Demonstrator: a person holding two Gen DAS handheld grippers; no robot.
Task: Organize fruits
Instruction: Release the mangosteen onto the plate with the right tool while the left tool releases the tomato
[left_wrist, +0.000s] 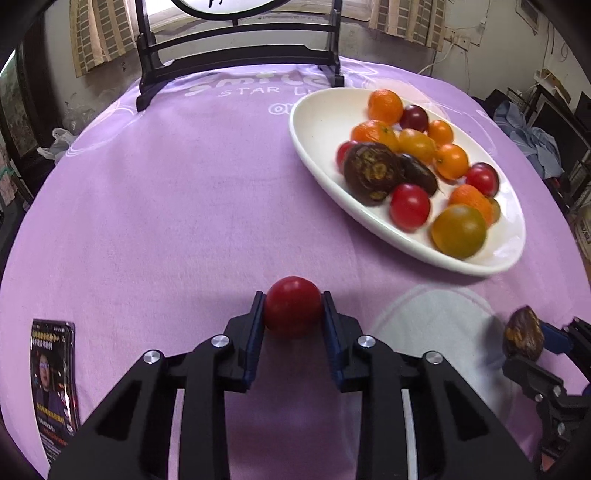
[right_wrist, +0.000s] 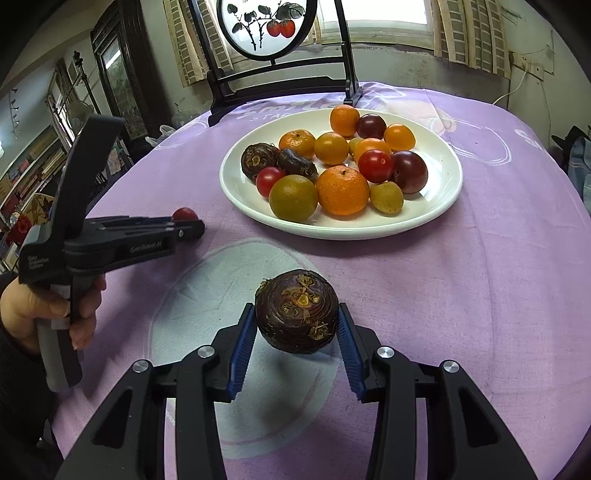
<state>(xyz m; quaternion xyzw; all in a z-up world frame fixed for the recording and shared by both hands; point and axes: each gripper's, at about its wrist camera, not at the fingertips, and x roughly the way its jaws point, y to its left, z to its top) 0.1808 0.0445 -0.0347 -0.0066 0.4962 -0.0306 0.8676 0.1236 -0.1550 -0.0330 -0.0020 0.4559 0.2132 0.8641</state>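
Note:
A white plate (left_wrist: 321, 122) (right_wrist: 439, 210) on the purple cloth holds several oranges, red tomatoes, dark plums and brown water chestnuts. My left gripper (left_wrist: 293, 301) is shut on a red tomato (left_wrist: 293, 306), left of and nearer than the plate; in the right wrist view the tomato (right_wrist: 184, 213) shows at that gripper's (right_wrist: 188, 225) tip. My right gripper (right_wrist: 297, 312) is shut on a dark brown water chestnut (right_wrist: 296, 311), in front of the plate over a pale circle on the cloth. It shows at the left wrist view's right edge (left_wrist: 523, 334).
A black wooden stand (left_wrist: 236, 55) (right_wrist: 277, 79) with a round painted screen stands at the table's far side. A printed packet (left_wrist: 53, 384) lies at the near left. The purple cloth (left_wrist: 166, 206) covers the round table, its edges dropping off on all sides.

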